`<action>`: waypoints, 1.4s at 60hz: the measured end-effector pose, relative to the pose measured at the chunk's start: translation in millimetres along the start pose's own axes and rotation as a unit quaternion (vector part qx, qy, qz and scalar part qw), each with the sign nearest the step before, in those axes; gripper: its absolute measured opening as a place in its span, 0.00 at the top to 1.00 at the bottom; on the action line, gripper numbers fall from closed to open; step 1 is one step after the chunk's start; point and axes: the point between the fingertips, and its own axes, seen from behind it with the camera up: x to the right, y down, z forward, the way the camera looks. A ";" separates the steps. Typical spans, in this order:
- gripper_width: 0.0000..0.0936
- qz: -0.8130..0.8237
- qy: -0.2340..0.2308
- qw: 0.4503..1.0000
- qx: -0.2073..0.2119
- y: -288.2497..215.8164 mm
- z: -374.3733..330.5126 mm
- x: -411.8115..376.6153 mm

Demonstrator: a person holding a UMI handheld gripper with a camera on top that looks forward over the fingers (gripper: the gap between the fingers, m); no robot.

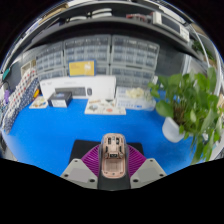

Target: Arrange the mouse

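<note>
The gripper is clamped on a beige mouse, both purple-padded fingers pressing its sides, held above the blue table. A potted plant (leafy, white pot) stands at two o'clock; white boxes sit at eleven.

Claw held level, pointing forward, low over the blue surface. Two grey fingers angled inward from either side, purple ribbed pads on the inner faces. Closed on a mouse, both pads pressing its flanks, mouse raised between the fingertips.
</note>
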 end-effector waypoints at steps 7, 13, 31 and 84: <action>0.65 -0.004 -0.012 0.999 -0.047 50.6 27.3 -6.8; 0.65 0.003 -0.033 0.997 -0.075 82.3 42.3 -21.7; 0.53 0.020 -0.035 0.998 -0.054 87.7 46.6 -23.1; 0.07 0.001 -0.037 0.997 0.061 -70.2 -127.4 -181.5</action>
